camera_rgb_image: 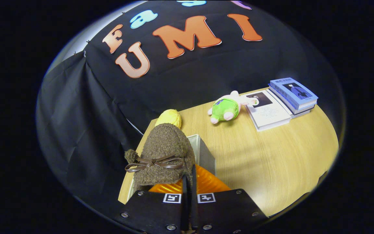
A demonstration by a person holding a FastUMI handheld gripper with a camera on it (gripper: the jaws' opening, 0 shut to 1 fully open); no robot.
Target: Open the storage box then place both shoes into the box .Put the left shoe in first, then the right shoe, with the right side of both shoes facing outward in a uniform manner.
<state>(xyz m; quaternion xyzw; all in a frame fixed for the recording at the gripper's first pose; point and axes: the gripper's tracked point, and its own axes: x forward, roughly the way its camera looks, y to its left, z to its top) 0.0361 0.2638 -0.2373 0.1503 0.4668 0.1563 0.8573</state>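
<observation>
We see our tool (189,182) clenched on the heel edge of a fuzzy brown shoe (164,156), which hangs over the white box (203,152) at the table (271,162) corner. Beyond lie a yellow toy (170,117), a green plush toy (229,108) and stacked books (281,104).

Your gripper (189,187) has its fingers pinched together on the rim of a fuzzy brown shoe (162,154) with a bow, held above the white storage box (203,151). At 12 o'clock beyond it lies a yellow plush (170,117); at 1 o'clock a green plush toy (227,109); at 2 o'clock books (281,102) on the wooden table (271,162).
</observation>
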